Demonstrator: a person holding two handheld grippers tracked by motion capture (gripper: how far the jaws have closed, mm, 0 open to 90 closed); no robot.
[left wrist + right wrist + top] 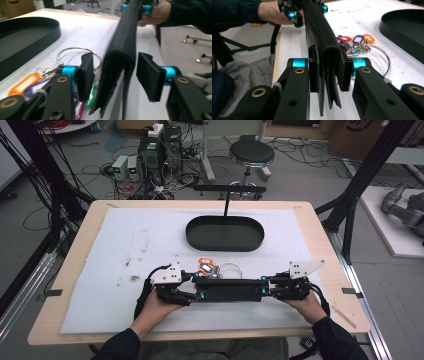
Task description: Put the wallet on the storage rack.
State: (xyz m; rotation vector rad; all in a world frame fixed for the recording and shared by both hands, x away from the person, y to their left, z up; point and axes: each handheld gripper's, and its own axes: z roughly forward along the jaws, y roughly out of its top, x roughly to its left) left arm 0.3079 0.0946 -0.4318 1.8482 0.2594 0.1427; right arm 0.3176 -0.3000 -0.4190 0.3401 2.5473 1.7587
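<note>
High view: a folded black cloth (230, 290) is held level, pinched by the right gripper (266, 290), while the left gripper (196, 292) is spread around it.

left gripper (112, 75): jaws apart, level | right gripper (329, 75): jaws clamped, level

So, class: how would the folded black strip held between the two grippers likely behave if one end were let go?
The folded black strip looks like soft layered fabric, so it would probably droop. The right gripper pinches it flat, suggesting it squashes easily. Its textured weave seems unlikely to slip.
</note>
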